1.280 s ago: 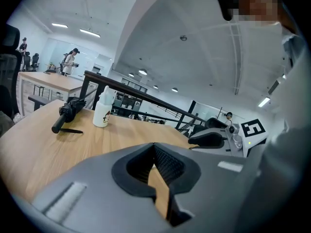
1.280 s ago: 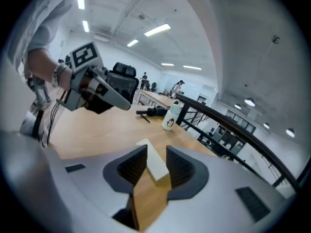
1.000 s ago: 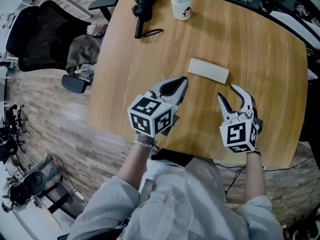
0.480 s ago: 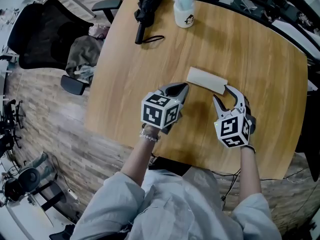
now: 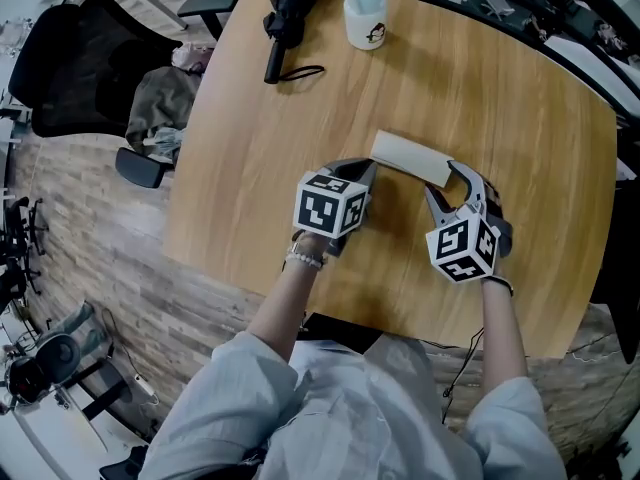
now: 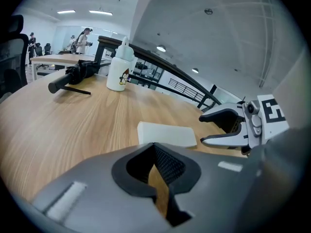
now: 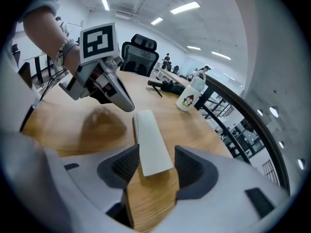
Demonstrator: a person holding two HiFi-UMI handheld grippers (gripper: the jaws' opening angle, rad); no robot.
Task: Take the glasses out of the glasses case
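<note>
Your right gripper [image 5: 441,179], right of centre in the head view, has just been opening its jaws wide. The glasses case [image 5: 410,158] lies mid-frame, one end between them, ungripped. Your left gripper [image 5: 367,169], just left of it, has jaws together, empty.

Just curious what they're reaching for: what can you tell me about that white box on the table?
The glasses case is a plain white, matte oblong, closed, lying flat on the wooden table. One end sits between the right gripper's jaws, which have just been opening, pads clear of it.
</note>
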